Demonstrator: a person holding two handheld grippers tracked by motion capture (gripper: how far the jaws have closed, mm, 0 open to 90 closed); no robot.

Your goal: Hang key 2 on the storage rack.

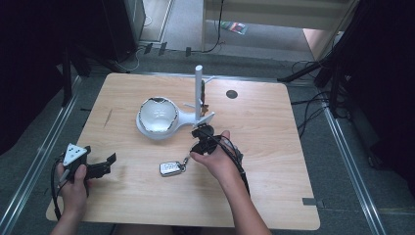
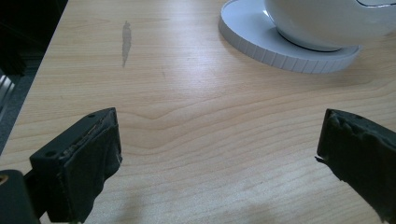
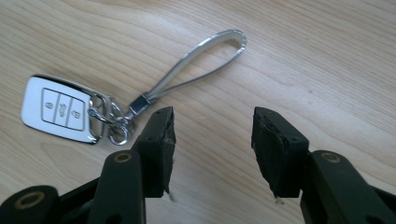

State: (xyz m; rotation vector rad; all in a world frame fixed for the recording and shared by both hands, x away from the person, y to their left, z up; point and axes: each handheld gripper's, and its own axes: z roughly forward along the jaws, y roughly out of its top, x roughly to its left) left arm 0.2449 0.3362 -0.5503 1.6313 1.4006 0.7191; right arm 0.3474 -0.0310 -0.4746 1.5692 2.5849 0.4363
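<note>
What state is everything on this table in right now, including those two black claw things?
Car key fob: lying flat on the table, buttons up, not held.
Strap loop: flat, ahead of the right jaws, untouched.
Right gripper: open, empty.
Left gripper: wide open, empty.
White bowl: upright on its base.
White stand: upright.

No words, brands or numbers can be read anywhere. The car key point(image 3: 57, 109) on the table carries three small button signs, too small to make out.
</note>
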